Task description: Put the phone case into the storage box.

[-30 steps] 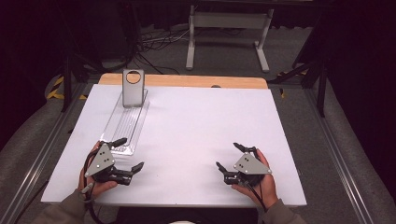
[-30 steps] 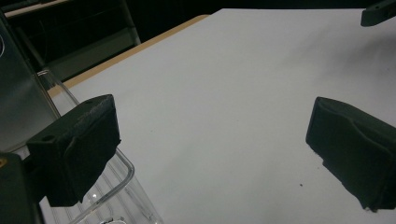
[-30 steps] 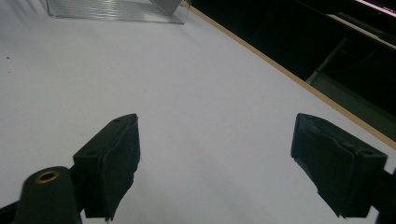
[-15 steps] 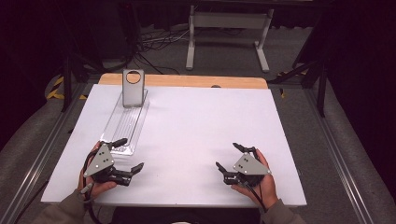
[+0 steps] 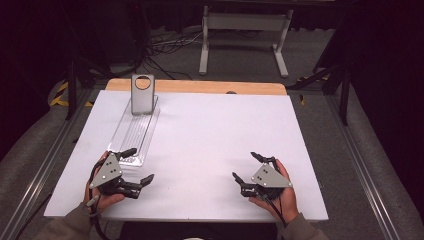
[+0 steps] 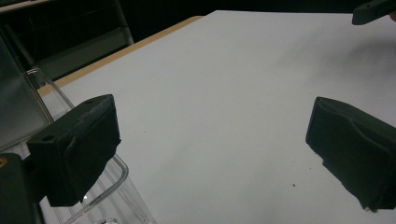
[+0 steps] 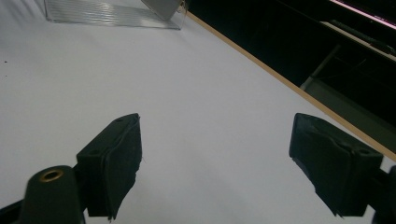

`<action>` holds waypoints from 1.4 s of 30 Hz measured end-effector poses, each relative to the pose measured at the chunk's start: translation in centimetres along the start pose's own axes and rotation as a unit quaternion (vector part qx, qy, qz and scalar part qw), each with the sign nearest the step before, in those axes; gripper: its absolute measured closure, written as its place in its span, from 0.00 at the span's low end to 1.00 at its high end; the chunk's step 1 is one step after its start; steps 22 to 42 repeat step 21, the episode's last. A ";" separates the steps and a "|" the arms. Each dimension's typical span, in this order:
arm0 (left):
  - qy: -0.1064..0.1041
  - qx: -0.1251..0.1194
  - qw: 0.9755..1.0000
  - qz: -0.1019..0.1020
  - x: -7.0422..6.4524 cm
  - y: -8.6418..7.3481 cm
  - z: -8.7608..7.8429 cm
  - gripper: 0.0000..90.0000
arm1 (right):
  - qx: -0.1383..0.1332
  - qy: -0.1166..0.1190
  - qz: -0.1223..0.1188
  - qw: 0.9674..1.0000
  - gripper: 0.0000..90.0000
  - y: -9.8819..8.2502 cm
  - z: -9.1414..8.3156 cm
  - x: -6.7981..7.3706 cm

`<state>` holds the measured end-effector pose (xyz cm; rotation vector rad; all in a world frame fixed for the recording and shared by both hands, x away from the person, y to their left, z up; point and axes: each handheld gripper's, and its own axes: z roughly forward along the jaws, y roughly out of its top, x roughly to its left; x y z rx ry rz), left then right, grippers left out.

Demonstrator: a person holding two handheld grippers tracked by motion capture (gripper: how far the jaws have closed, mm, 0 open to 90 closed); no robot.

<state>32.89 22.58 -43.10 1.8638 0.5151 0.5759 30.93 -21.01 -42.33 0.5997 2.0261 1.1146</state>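
Nothing is grasped yet: your left tongs (image 5: 134, 165) stand wide beside the clear ribbed plastic tray (image 5: 136, 131) at the white bench's (image 5: 220, 135) left edge; your right tongs (image 5: 247, 167) are wide, well apart.

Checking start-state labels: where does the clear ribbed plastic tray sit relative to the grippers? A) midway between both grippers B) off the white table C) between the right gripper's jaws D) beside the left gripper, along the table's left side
D: the clear ribbed plastic tray runs along the left side of the white table, its near end beside the left gripper; the right gripper sits far off, open over bare table.
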 end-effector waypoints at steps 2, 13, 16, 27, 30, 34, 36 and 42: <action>0.000 0.000 1.000 0.000 0.0 0.0 0.1 0.04 | 0.000 0.001 0.002 1.000 0.20 0.0 0.0 0.0; 0.001 0.007 1.000 0.001 -0.1 0.0 0.3 0.04 | -0.005 0.003 -0.001 1.000 0.21 -0.1 -0.1 0.0; -0.002 0.007 1.000 0.000 -0.3 0.1 0.5 0.04 | -0.002 0.006 0.000 1.000 0.21 -0.3 0.0 0.0; 0.000 0.011 1.000 -0.004 -0.5 0.1 0.6 0.04 | -0.001 0.011 0.001 1.000 0.20 -0.3 0.0 0.0; 0.000 0.011 1.000 -0.004 -0.5 0.1 0.6 0.04 | -0.001 0.011 0.001 1.000 0.20 -0.3 0.0 0.0; 0.000 0.011 1.000 -0.004 -0.5 0.1 0.6 0.04 | -0.001 0.011 0.001 1.000 0.20 -0.3 0.0 0.0; 0.000 0.011 1.000 -0.004 -0.5 0.1 0.6 0.04 | -0.001 0.011 0.001 1.000 0.20 -0.3 0.0 0.0; 0.000 0.011 1.000 -0.004 -0.5 0.1 0.6 0.04 | -0.001 0.011 0.001 1.000 0.20 -0.3 0.0 0.0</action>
